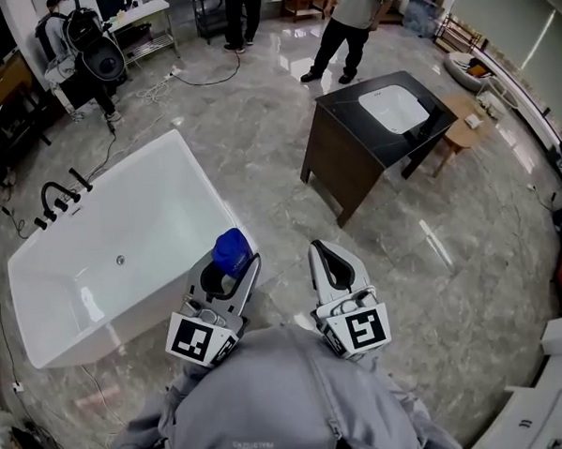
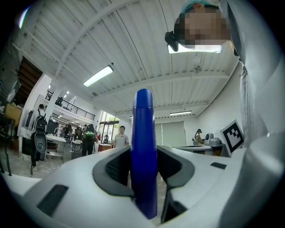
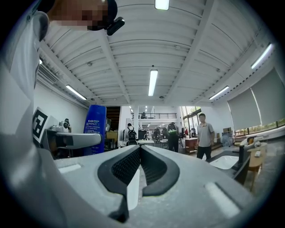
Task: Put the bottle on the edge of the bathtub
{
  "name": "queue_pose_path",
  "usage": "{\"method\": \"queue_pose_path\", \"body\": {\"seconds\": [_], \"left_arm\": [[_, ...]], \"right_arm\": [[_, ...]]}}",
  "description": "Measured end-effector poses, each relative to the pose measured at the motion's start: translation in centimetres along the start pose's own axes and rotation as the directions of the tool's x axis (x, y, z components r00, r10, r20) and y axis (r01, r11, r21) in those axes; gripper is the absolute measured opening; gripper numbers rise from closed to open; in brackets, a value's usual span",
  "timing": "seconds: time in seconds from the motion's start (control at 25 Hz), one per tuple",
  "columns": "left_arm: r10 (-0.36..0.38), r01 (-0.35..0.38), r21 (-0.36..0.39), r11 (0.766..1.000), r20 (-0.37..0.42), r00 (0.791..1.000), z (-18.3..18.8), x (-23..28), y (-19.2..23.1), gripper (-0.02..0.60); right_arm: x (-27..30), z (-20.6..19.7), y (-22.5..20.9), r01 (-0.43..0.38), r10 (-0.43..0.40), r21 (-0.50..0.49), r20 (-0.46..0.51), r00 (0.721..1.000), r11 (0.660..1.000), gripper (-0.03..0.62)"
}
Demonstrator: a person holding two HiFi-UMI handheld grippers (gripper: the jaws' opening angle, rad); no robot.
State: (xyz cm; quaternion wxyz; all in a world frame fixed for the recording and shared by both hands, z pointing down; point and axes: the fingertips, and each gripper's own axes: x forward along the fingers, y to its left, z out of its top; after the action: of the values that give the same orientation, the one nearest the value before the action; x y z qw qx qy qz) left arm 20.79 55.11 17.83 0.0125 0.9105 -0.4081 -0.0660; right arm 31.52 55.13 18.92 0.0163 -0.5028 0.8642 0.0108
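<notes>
Head view is read from left to right. At the left, the white bathtub (image 1: 208,183) stands on the marble floor (image 1: 257,126). A black faucet (image 1: 59,196) is mounted on its far-left rim, while the rim nearest the person is bare. That bare rim is judged the likely landing place, since it lies closest to the load.

At the tub's near right corner, the blue bottle (image 1: 231,248) is carried in the left tongs (image 1: 234,264). It is not seen resting on the rim, so the placing is judged not yet done. In the left gripper view the 2 dark pads are pressed against the bottle's sides at a middling width. The grip is taken on the lower part of the body. The bottle is held upright, presumably so that it can be set down on its base without being turned.

Further right, the right tongs (image 1: 322,254) are held level beside the left pair. In the right gripper view the 2 pads are seen brought together with nothing between them. This hand is judged to be idle and held clear of the tub, as 1 grip is enough for so light a thing.

At the right, well apart from the tub, a dark cabinet (image 1: 353,159) with a white basin is seen. It appears to play no part in the task.
</notes>
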Motion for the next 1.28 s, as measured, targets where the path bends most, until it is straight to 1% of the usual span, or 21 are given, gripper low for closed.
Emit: {"method": "queue_pose_path", "body": {"seconds": [0.28, 0.52, 0.68, 0.8, 0.92, 1.12, 1.28], "left_arm": [[0.005, -0.005, -0.004, 1.0, 0.001, 1.0, 0.4, -0.1, 2.0, 0.152], [0.002, -0.002, -0.019, 1.0, -0.007, 1.0, -0.2, -0.9, 4.2, 0.152], [0.002, -0.003, -0.012, 1.0, -0.015, 1.0, -0.9, -1.3, 5.7, 0.152], [0.02, -0.02, -0.023, 1.0, -0.015, 1.0, -1.4, -1.3, 6.6, 0.152], [0.041, -0.041, -0.018, 0.999, -0.015, 0.999, -1.6, -1.2, 7.5, 0.152], [0.116, -0.116, -0.019, 0.993, -0.006, 0.993, -2.1, 0.6, 10.2, 0.152], [0.168, -0.168, -0.007, 0.986, 0.005, 0.986, -2.0, 3.9, 12.0, 0.152]], "right_arm": [[2.2, 0.3, 0.8, -0.02, 0.019, -0.018, -0.001, 1.0, 1.0, 0.003], [3.9, -0.3, 1.6, -0.003, 0.003, -0.007, -0.014, 1.0, 1.0, 0.004], [4.6, -1.3, 2.2, -0.001, 0.001, -0.022, -0.024, 1.0, 1.0, 0.004], [5.4, -2.0, 1.9, -0.01, 0.01, -0.023, -0.035, 0.999, 1.0, 0.003], [6.8, -2.1, 1.3, -0.025, 0.024, -0.02, -0.033, 0.999, 1.0, 0.003], [10.2, -2.6, -0.1, -0.095, 0.094, -0.023, -0.027, 0.995, 0.995, 0.004], [13.9, -2.8, -3.0, -0.148, 0.148, -0.009, -0.014, 0.989, 0.989, 0.003]]}}
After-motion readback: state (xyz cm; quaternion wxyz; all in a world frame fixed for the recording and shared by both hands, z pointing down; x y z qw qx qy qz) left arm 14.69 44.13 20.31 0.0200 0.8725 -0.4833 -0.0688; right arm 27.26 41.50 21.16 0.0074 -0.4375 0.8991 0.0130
